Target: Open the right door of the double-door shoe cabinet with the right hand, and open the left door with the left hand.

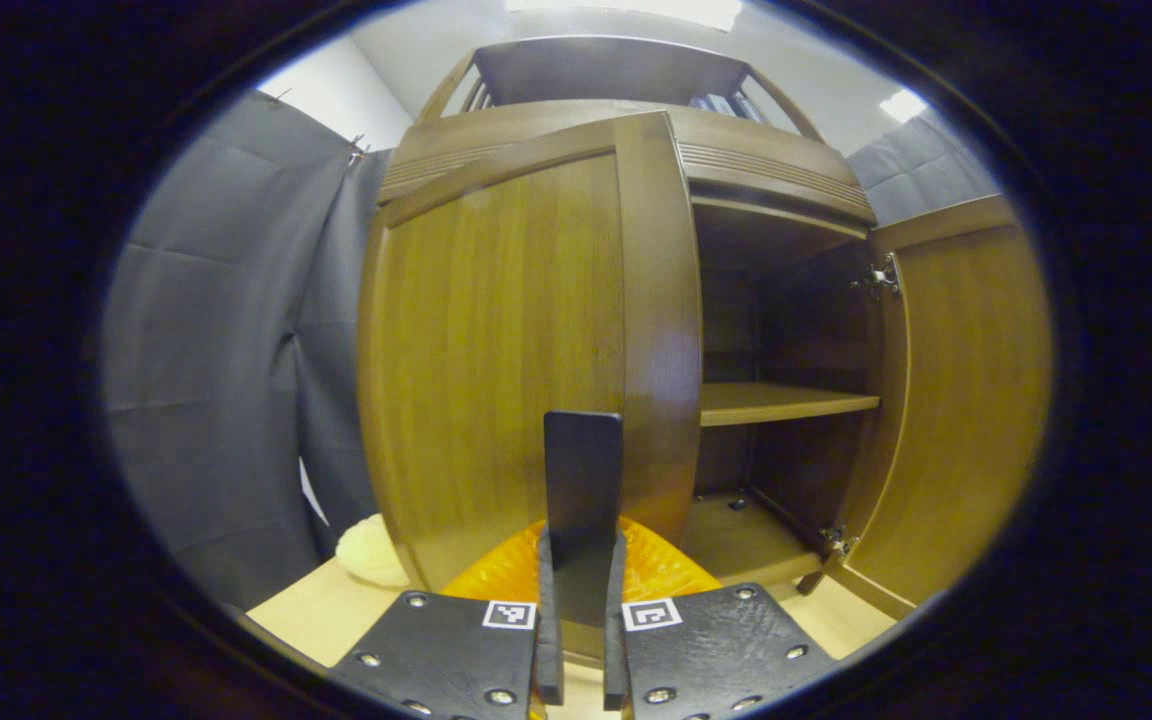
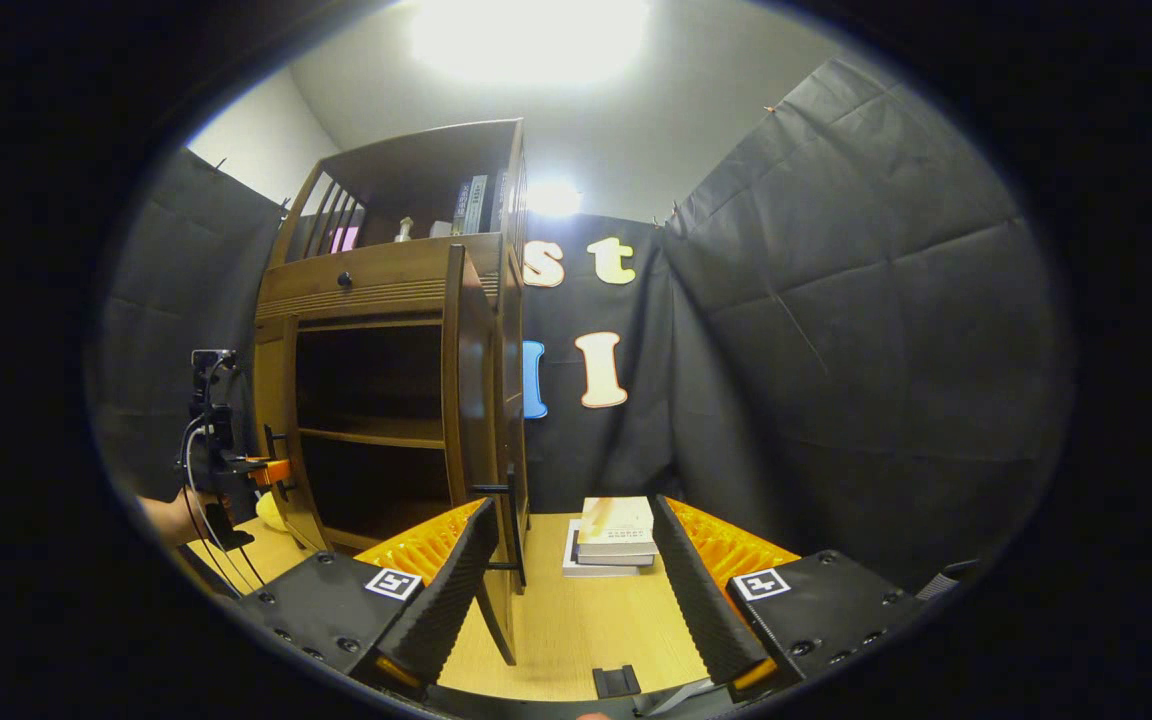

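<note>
The shoe cabinet (image 2: 386, 380) is set on the table (image 2: 576, 620), with a stack of books (image 2: 616, 535) laid to its right. The left door (image 1: 526, 350) and right door (image 1: 956, 400) are swung outward, and a shelf (image 1: 786, 400) is seen inside between them. The left tongs (image 1: 581, 600) are closed on the left door's handle (image 1: 583, 480).

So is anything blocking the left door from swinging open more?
Nothing visible blocks it. The left gripper is shut on the left door's handle, and the left door is already swung out. A pale object sits low beside it, near the curtain.
</note>
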`<action>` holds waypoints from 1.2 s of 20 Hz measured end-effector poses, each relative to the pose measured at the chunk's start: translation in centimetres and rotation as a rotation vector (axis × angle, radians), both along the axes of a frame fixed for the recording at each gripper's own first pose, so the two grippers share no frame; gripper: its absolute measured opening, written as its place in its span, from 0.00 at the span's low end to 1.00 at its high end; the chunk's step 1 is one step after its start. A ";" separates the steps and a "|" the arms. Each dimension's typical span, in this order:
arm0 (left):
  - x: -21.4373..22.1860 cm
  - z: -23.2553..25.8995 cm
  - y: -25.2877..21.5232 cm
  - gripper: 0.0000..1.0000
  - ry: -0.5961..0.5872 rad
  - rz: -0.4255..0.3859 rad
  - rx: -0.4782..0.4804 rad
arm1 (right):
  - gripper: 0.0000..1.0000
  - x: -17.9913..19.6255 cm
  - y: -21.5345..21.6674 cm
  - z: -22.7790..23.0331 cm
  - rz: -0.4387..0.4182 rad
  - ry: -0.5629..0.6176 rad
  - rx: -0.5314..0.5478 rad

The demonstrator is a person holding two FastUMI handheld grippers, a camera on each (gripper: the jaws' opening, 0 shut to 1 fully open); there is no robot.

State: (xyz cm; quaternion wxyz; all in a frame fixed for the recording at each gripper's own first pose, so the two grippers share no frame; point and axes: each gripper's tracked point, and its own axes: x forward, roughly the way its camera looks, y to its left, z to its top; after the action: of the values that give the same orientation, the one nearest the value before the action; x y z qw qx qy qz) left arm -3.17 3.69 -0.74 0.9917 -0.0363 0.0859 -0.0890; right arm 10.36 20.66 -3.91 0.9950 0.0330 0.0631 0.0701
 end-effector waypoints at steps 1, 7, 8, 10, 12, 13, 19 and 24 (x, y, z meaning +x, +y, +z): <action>-0.8 -0.3 0.8 0.14 0.012 0.011 0.003 | 0.97 -0.3 0.1 0.1 0.013 -0.002 0.007; -4.1 -0.1 5.3 0.19 0.015 0.068 0.040 | 0.96 -1.5 2.2 -0.3 0.114 0.003 0.004; -4.3 0.0 5.9 0.19 0.017 0.074 0.042 | 0.95 -1.7 2.9 -0.5 0.128 0.008 0.011; -4.9 0.1 6.9 0.19 0.017 0.078 0.043 | 0.95 -2.0 4.0 -0.5 0.151 0.013 0.022; -5.3 0.1 7.6 0.19 0.016 0.071 0.044 | 0.96 -2.2 4.9 -0.4 0.163 0.013 0.014; -5.4 0.1 7.9 0.19 0.014 0.066 0.044 | 0.96 -2.1 5.4 -0.4 0.166 0.012 0.011; -6.1 0.3 9.9 0.19 0.014 0.041 0.017 | 0.94 -2.1 9.2 0.1 0.178 0.017 0.027; -6.8 0.2 12.4 0.18 0.011 0.024 0.011 | 0.96 -2.2 12.8 0.6 0.202 0.010 0.013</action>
State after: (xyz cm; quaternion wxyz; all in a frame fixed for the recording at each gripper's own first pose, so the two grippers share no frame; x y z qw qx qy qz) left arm -9.93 16.14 -0.59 0.9923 -0.0324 0.0914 -0.0763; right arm 8.15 33.49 -3.26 0.9823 0.0334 0.0708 0.1703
